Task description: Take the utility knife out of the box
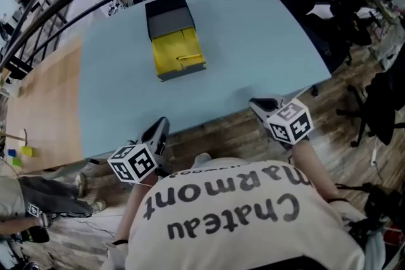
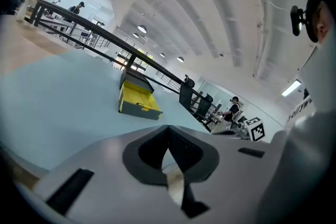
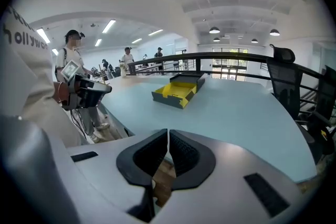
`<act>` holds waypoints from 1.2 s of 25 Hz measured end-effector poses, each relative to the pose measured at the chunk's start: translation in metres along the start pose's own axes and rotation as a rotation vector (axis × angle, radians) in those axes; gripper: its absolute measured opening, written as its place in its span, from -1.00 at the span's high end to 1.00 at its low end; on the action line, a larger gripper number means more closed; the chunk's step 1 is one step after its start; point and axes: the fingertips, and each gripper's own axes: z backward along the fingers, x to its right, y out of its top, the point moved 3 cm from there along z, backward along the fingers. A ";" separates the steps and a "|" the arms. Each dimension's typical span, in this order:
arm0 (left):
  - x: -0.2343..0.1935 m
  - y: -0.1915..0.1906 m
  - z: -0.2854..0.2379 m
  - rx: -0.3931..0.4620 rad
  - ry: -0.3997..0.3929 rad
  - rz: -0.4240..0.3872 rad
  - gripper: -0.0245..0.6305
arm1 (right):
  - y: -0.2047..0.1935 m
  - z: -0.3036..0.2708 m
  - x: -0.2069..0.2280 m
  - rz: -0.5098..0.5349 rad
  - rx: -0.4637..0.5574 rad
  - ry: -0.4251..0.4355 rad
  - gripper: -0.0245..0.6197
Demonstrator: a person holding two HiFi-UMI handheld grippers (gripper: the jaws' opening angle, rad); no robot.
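Knife boxed; left tongs and right tongs shut, empty
We judge the slim yellow utility knife, lying in the open yellow-lined grey box on the pale blue worktop, light, rigid and smooth: pinch it mid-body. Only "Chateau Marmont" on the white shirt reads.

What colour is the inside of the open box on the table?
Yellow; the box shows it best in the head view.

Left hand-held gripper was held low by torso, jaws together, empty. Right hand-held gripper was alongside, jaws closed, empty, angled downward.
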 end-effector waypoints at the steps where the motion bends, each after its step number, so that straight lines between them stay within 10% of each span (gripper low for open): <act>1: -0.006 0.008 -0.002 0.000 -0.005 -0.005 0.92 | 0.004 -0.007 0.000 -0.004 -0.007 -0.002 0.80; 30: -0.072 0.062 -0.032 0.015 0.000 0.076 0.92 | 0.061 -0.112 0.001 0.001 -0.151 0.098 0.80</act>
